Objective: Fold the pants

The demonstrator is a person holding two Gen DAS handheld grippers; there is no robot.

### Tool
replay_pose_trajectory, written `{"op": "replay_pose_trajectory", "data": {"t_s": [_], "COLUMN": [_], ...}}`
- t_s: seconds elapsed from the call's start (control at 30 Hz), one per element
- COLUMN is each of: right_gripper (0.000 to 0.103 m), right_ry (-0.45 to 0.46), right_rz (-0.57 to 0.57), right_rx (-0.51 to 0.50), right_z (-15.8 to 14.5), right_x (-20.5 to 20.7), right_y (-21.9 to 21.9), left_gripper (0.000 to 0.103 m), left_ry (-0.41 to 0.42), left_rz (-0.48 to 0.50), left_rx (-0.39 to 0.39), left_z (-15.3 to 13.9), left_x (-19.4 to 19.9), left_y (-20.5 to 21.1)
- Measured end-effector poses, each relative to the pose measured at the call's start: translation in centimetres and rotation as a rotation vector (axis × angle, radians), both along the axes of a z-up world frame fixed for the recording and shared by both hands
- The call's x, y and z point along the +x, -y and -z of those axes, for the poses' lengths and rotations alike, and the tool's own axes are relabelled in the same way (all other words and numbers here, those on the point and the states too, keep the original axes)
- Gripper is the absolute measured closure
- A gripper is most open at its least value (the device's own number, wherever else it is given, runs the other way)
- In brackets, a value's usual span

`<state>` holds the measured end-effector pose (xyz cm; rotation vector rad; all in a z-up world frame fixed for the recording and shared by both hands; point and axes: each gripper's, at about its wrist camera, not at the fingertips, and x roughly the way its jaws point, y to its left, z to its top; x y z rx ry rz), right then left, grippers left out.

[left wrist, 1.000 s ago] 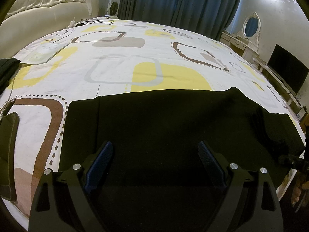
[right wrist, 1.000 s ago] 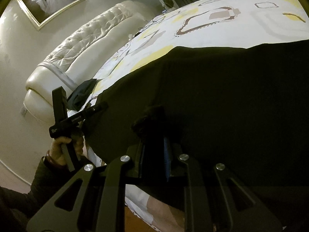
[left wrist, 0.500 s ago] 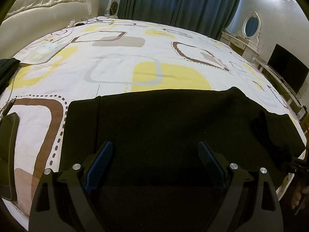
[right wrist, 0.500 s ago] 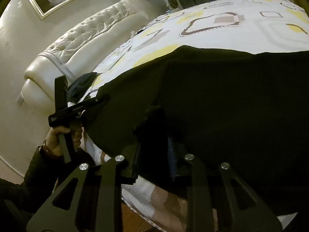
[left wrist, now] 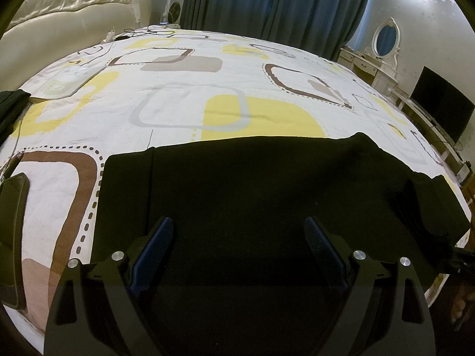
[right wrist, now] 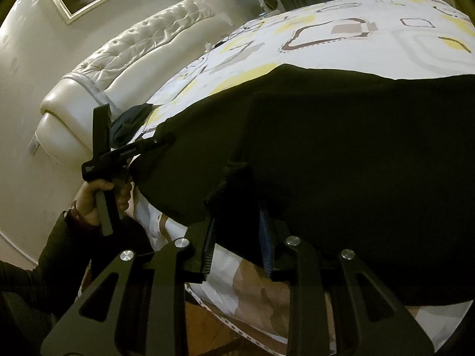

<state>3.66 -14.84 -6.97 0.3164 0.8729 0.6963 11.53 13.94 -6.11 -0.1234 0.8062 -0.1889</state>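
Black pants (left wrist: pixel 252 184) lie flat across the near part of a patterned bedsheet (left wrist: pixel 184 89), folded to a wide rectangle. My left gripper (left wrist: pixel 237 231) is open just above the pants' near edge, holding nothing. In the right wrist view the pants (right wrist: pixel 356 136) fill the right side. My right gripper (right wrist: pixel 237 216) is shut on a bunched black edge of the pants at the bed's edge. The left gripper (right wrist: pixel 157 144) shows there too, held by a hand beside the pants' far end.
A cream tufted headboard (left wrist: pixel 71 3) stands at the back left. A dark garment (left wrist: pixel 9 106) lies at the sheet's left edge, and a dark flat object (left wrist: pixel 12 231) lies nearer. Curtains, a dresser and a TV (left wrist: pixel 439 106) are at the right. Cables lie near the headboard.
My right gripper has pulled back and down toward the bed's edge with the pants' edge in it. The left gripper has stayed nearly still.
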Motion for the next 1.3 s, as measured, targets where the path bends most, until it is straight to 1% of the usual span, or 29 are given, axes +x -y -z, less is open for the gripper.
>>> {"op": "replay_pose_trajectory", "data": {"t_s": [0.03, 0.1, 0.17, 0.2, 0.27, 0.37, 0.5, 0.57, 0.7, 0.87, 0.97, 1.17, 1.3], "right_gripper": [0.076, 0.071, 0.050, 0.046, 0.042, 0.042, 0.042, 0.042, 0.042, 0.042, 0.042, 0.042, 0.042], "right_ry": [-0.003, -0.012, -0.019, -0.017, -0.002, 0.005, -0.010, 0.012, 0.041, 0.053, 0.055, 0.049, 0.055], "right_rz": [0.000, -0.005, -0.025, -0.034, -0.057, -0.076, -0.078, -0.085, -0.083, -0.075, -0.076, -0.080, -0.088], "right_rx": [0.000, 0.012, 0.045, 0.045, 0.005, -0.018, 0.029, 0.030, 0.033, 0.040, 0.038, 0.034, 0.023], "right_z": [0.0, -0.1, -0.5, -0.8, -1.4, -1.9, -2.7, -3.5, -4.6, -5.1, -5.1, -5.3, -5.7], "right_x": [0.0, -0.1, -0.4, -0.5, -1.0, -1.4, -1.4, -1.7, -1.9, -1.5, -1.4, -1.2, -1.4], "right_y": [0.0, 0.1, 0.0, -0.2, -1.0, -1.4, -0.8, -1.0, -1.0, -0.8, -1.0, -1.5, -2.0], "left_gripper": [0.014, 0.014, 0.014, 0.014, 0.014, 0.014, 0.014, 0.014, 0.014, 0.014, 0.014, 0.014, 0.014], "left_ry": [0.000, 0.000, 0.000, 0.000, 0.000, 0.000, 0.000, 0.002, 0.014, -0.004, -0.031, -0.078, -0.092], "left_rz": [0.000, 0.000, 0.001, 0.001, 0.001, 0.000, -0.006, -0.019, -0.030, -0.090, -0.139, -0.144, -0.126], "left_rx": [0.000, 0.000, 0.000, -0.001, 0.000, 0.000, 0.003, 0.003, -0.032, -0.016, -0.005, 0.027, 0.017], "left_z": [0.0, 0.0, 0.1, 0.1, 0.1, 0.2, 0.0, -0.3, -1.4, -1.6, -1.3, -0.9, -0.6], "left_x": [0.0, 0.0, 0.0, 0.0, 0.0, -0.1, -0.4, -0.7, -1.9, -2.4, -2.5, -1.8, -1.1], "left_y": [0.0, 0.0, 0.0, 0.0, 0.0, 0.0, -0.1, -0.4, -2.0, -4.7, -6.3, -7.0, -7.2]}}
